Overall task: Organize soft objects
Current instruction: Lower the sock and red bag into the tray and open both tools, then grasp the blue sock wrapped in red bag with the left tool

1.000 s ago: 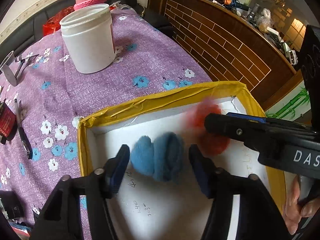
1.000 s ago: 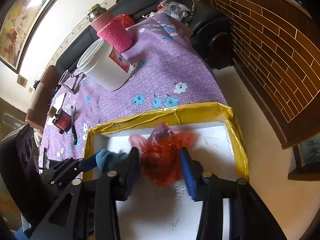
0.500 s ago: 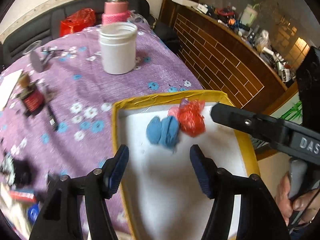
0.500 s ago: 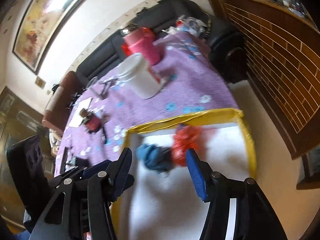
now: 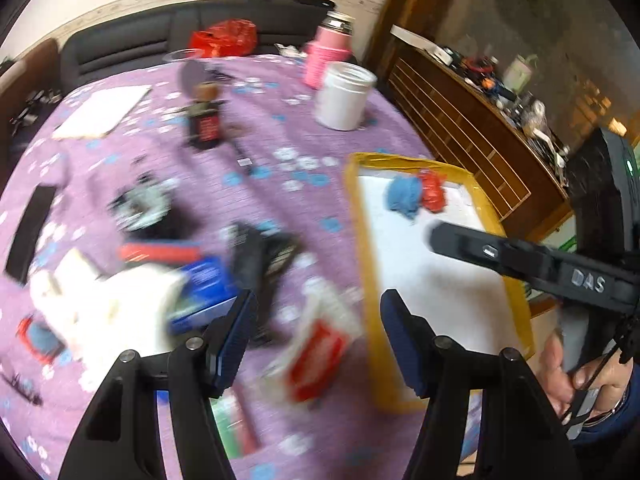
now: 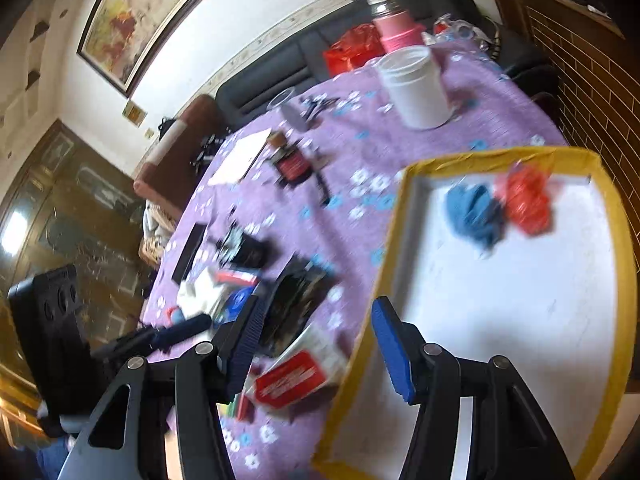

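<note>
A blue soft bundle [image 5: 404, 196] [image 6: 472, 212] and a red crinkly bundle [image 5: 434, 196] [image 6: 526, 200] lie side by side at the far end of the yellow-rimmed white tray [image 5: 360, 240] [image 6: 390, 240]. My left gripper [image 5: 316, 320] hangs open and empty over the purple cloth, just left of the tray's rim. My right gripper [image 6: 318, 320] is open too, straddling the tray's left rim with nothing between its pads. In the left wrist view one of the right gripper's fingers [image 5: 472, 240] reaches over the tray. Both views are blurred by motion.
Left of the tray lies clutter: a red-and-white packet [image 5: 316, 352], a blue box [image 5: 204, 284], something white [image 5: 112, 312], a black slab [image 5: 30, 232]. A white jar [image 5: 344, 96], pink flask [image 5: 326, 52] and dark bottle [image 5: 206, 120] stand further back. A brick counter [image 5: 460, 128] runs at right.
The right gripper let go of the red bundle, which now rests beside the blue one. Both grippers drew back, up and leftwards from the tray's far end; the clutter came into view.
</note>
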Motion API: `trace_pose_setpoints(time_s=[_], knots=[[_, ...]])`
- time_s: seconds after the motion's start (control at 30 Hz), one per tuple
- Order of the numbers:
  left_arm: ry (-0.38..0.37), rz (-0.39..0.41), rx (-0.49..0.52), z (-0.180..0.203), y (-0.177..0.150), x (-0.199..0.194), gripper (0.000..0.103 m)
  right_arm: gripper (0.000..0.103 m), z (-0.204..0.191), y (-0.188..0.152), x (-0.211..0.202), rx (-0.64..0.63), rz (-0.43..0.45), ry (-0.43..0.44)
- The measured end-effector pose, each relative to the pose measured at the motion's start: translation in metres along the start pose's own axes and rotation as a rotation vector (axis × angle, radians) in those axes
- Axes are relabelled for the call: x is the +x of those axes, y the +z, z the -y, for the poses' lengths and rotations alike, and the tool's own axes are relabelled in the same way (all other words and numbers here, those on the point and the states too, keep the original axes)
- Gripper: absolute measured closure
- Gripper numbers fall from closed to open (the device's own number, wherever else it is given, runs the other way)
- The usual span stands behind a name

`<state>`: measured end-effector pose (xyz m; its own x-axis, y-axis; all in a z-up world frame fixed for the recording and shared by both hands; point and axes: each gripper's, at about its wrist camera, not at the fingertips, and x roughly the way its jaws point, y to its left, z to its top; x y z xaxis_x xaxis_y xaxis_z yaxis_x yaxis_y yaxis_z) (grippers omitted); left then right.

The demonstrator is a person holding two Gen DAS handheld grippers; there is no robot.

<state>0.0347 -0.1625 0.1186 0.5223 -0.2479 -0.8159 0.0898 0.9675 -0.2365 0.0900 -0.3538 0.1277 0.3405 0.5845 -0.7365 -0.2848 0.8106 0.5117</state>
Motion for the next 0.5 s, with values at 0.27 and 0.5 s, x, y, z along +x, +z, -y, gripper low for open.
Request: trace_pose_setpoints(time_s=[0.27, 0.5], knots=[[0.133, -0.002, -0.174, -0.146, -0.055, -0.047, 0.039, 0.042, -0.062, -0.053, 0.036, -0.02, -0.093, -0.022], [0.246, -0.06, -0.275, -0.243, -0.067, -0.051, 0.028, 0.041, -0.111, -0.078, 0.059, -0.067, -0.119, -0.025]])
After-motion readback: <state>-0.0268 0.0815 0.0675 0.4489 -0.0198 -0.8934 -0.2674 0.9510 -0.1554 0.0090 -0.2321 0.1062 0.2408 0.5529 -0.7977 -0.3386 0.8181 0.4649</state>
